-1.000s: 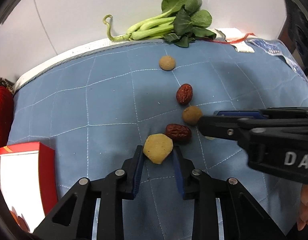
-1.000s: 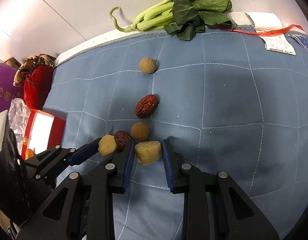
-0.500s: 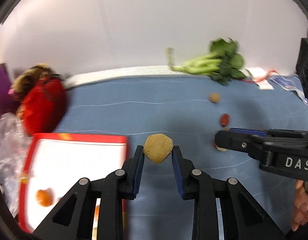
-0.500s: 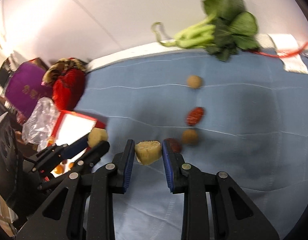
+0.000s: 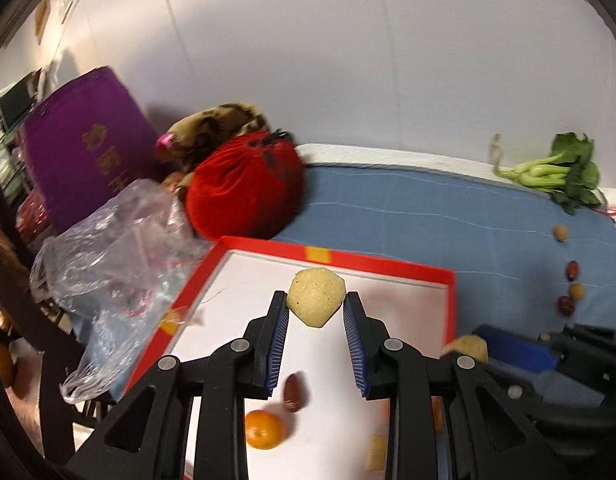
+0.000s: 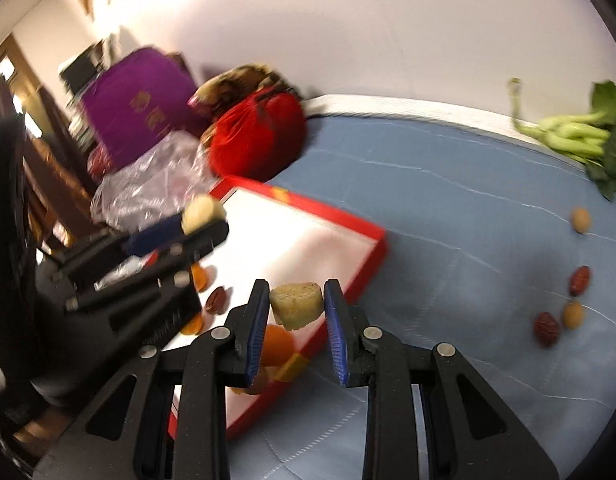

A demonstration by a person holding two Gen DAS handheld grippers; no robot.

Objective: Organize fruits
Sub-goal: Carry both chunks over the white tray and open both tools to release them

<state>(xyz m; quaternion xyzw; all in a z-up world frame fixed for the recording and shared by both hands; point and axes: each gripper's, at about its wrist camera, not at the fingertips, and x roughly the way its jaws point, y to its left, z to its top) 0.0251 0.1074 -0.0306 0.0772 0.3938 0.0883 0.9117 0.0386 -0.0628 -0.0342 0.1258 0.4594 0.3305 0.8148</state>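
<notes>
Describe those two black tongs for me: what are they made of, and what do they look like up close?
Both look alike. The left tongs and the right tongs are matte black, seemingly plastic frames with triangular cut-outs and round silver rivets at the joints. Each slim finger carries a ribbed blue pad on its inner face. No cables, sleeves or legible markings show.

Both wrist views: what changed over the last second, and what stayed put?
Both hands swung from the row of fruit on the blue quilt to the red tray. The left hand-held gripper carried its yellow chunk over the tray; the right hand-held gripper brought its pale chunk above the tray's edge. Both grips stayed shut; the remaining fruit row lay unmoved.
</notes>
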